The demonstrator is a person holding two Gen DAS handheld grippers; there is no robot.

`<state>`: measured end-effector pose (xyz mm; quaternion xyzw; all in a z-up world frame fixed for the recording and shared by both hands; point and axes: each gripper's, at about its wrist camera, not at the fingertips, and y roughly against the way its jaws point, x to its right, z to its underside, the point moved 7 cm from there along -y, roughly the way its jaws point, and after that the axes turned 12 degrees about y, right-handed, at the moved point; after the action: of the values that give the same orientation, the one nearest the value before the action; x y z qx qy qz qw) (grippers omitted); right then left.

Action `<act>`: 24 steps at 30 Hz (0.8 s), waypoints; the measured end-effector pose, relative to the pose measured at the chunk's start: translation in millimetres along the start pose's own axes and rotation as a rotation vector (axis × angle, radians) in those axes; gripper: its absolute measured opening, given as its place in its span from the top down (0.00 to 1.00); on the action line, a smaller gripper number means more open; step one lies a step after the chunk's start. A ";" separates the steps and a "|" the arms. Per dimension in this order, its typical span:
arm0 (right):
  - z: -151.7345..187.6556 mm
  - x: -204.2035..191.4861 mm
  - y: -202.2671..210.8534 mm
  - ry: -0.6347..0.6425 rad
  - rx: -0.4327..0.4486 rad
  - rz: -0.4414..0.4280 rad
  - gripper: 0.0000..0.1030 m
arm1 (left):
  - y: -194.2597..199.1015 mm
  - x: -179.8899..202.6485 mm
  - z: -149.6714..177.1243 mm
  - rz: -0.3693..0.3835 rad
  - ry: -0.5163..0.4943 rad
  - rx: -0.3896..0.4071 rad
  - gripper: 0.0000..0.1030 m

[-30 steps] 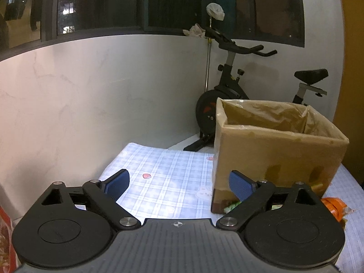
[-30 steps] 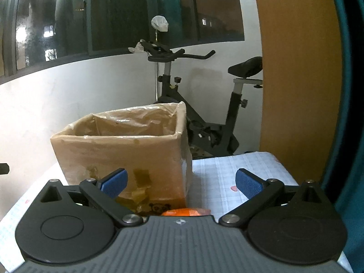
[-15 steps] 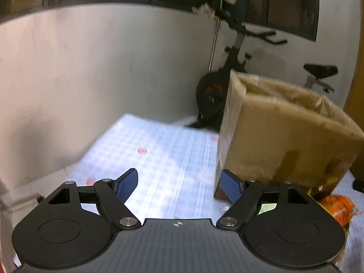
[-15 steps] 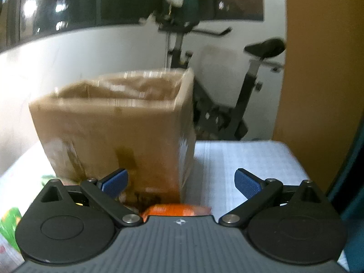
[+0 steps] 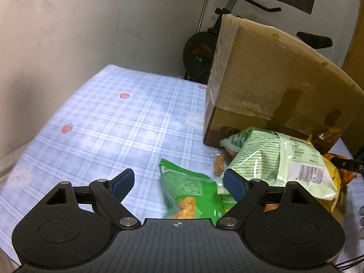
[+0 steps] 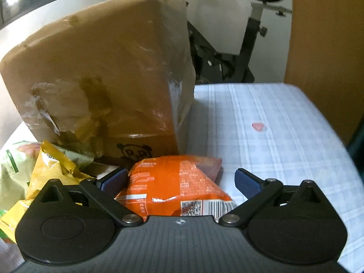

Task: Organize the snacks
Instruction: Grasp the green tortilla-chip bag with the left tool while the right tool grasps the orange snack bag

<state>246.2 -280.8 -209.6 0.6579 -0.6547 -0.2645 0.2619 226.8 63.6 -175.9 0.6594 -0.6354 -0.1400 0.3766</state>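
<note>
Cardboard box (image 5: 273,84) stands on a blue checked cloth (image 5: 109,122), loose plastic film and tape over its walls; its top rim is cut off in the left wrist view, inside not visible. Exercise bike (image 6: 248,45) behind the box, against the wall. Snack bags lie bunched at the box's near foot. Left gripper (image 5: 178,183): jaws wide apart, holding nothing; a dark green bag (image 5: 186,191) lies between and below the fingers, its near end hidden by the gripper body. Pale green bag (image 5: 279,159) lies just right of it, leaning on the box base, partly covered by the right finger; a small clear packet (image 5: 218,162) sits between the two. A yellow bag (image 6: 52,166) sits under the pale one, mostly hidden. Right gripper (image 6: 180,183): jaws spread, nothing clamped; orange bag (image 6: 173,186) lies between the fingers, near the left pad, clear gap to the right pad; its lower edge disappears under the gripper body. Contact with the left pad cannot be told. Orange bag's far end sits just in front of the box corner. Print on bags unreadable; right view is blurred.
</note>
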 end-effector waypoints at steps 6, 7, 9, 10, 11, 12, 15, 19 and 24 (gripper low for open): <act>3.3 -2.1 3.7 -0.019 0.000 -0.011 0.08 | 3.8 1.9 2.2 0.059 0.039 0.000 0.15; 4.2 -3.4 3.6 -0.020 0.000 -0.009 0.08 | 4.8 0.6 3.0 0.060 0.039 0.000 0.15; 5.1 -5.3 4.7 -0.018 0.000 -0.002 0.09 | 11.1 1.7 6.3 0.077 0.032 -0.005 0.15; 5.2 -6.1 5.3 -0.017 -0.002 0.002 0.10 | 11.2 3.9 8.9 0.085 0.017 -0.010 0.15; 5.5 -6.8 5.8 -0.017 -0.003 0.005 0.10 | 11.9 6.6 10.9 0.090 0.000 -0.015 0.15; 6.0 -7.1 6.5 -0.019 -0.002 0.006 0.11 | 12.2 9.4 13.7 0.094 -0.022 -0.019 0.15; 6.9 -8.2 8.2 -0.015 -0.003 0.021 0.12 | 9.8 20.0 22.7 0.081 -0.084 -0.026 0.15; 8.6 -9.2 11.7 -0.010 -0.006 0.033 0.14 | -4.2 24.1 28.4 0.055 -0.097 -0.034 0.15; 13.1 -10.6 17.5 -0.001 -0.015 0.038 0.16 | -14.1 27.8 32.1 0.010 -0.108 -0.044 0.14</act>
<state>224.5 -270.3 -206.9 0.6432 -0.6652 -0.2649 0.2714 220.1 25.8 -199.0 0.6394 -0.6547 -0.1876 0.3570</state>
